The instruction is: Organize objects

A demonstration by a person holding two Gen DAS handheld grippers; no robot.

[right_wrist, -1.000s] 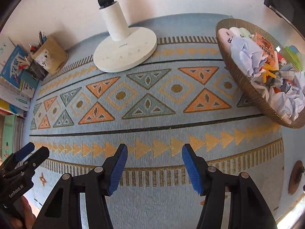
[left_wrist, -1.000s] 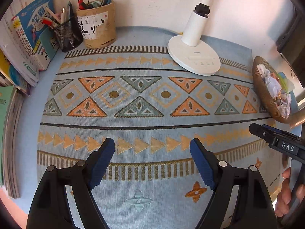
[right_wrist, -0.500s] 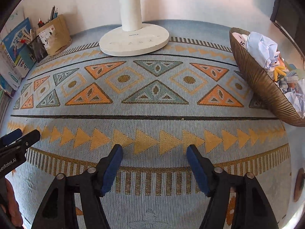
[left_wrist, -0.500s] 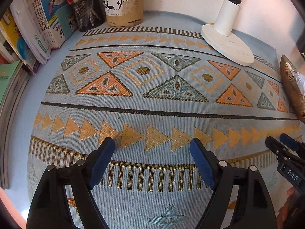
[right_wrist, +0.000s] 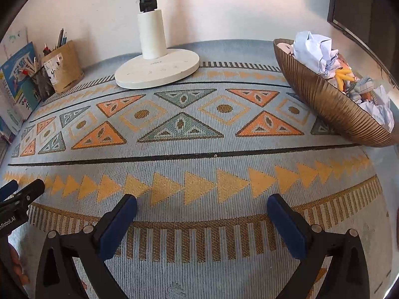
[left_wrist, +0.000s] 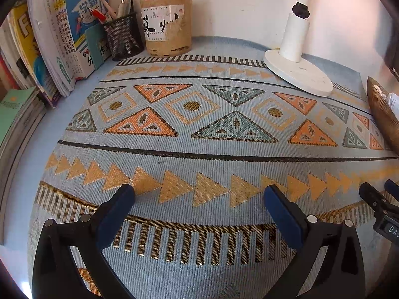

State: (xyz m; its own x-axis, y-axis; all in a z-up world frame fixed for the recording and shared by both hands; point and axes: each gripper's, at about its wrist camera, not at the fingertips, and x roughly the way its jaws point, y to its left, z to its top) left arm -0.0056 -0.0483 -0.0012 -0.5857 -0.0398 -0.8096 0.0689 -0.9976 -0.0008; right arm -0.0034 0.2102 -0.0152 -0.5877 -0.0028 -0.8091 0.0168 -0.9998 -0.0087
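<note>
Both the left gripper (left_wrist: 199,200) and right gripper (right_wrist: 202,210), fingers wide and empty, have dropped lower toward the lamp (right_wrist: 157,71), suggesting sorting looks finished.

A brown ribbed basket (right_wrist: 331,107) sits at the right edge of the patterned mat (right_wrist: 199,149), heaped with crumpled white paper (right_wrist: 315,52), a yellow piece (right_wrist: 344,76) and other small bits too jumbled to tell apart. At the back left corner a tan pen holder (left_wrist: 167,27) stands upright with pens poking out, touching a black mesh cup (left_wrist: 123,37) also full of pens. Beside the cup, books (left_wrist: 62,39) lean upright in a row against the wall.
</note>
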